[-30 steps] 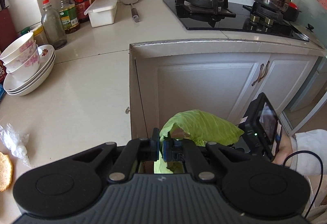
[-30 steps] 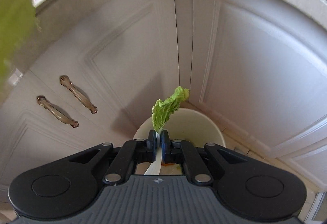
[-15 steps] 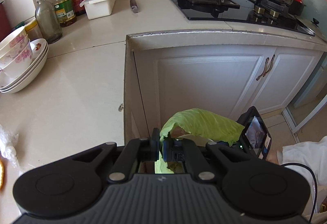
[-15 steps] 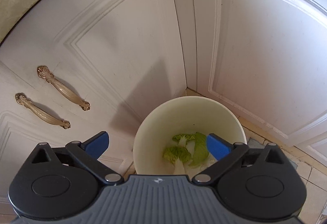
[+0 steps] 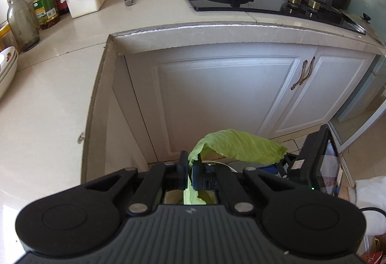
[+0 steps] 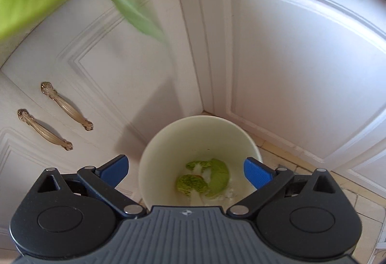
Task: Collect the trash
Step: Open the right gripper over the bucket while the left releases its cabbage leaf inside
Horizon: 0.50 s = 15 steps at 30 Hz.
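1. Over by the white cupboard doors, the left gripper (image 5: 190,173) is pinched tight on a big green cabbage leaf (image 5: 237,147). The leaf sits between its two pads near one edge, and the rest flops over to the right.
2. That leaf looks very light, soft and bendy. It can tear, and it may be a bit wet and slippery. I think the thick pale part near the stalk is the best spot to hold, because the thin part would rip.
3. Lower down, the bin (image 6: 154,158) stands on the floor in the corner between the cupboard doors. Small green leaf bits (image 6: 205,178) already lie at its bottom.
4. Right above the bin, the right gripper (image 6: 185,168) is wide apart and holds nothing. The blurry green leaf shows at the top left of its view.
5. The big leaf is not in the bin yet. It may cling to the pads when let go.
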Motion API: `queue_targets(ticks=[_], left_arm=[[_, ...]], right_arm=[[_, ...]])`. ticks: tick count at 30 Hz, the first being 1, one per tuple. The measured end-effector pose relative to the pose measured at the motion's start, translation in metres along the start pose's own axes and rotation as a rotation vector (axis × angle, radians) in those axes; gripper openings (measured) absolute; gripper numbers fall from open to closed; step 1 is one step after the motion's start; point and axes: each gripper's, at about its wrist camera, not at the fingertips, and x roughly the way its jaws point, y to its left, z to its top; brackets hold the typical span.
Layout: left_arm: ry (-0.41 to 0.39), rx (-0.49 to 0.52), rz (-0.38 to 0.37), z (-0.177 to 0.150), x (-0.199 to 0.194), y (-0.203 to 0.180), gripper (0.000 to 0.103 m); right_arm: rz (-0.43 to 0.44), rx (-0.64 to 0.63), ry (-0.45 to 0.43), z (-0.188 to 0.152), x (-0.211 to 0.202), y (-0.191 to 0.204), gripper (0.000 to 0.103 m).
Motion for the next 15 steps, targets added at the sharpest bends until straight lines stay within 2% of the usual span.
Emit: queue_targets(ticks=[6, 15], left_arm=[[0.067, -0.004, -0.024, -0.006, 0.043, -0.019, 0.001], [0.199, -0.018, 0.015, -0.03, 0.119, -0.037, 0.001]], right_arm=[[-0.015, 0.011, -0.03, -0.017, -0.02, -0.018, 0.103], [-0.06, 0.046, -0.082, -0.036, -0.048, -0.038, 0.103]])
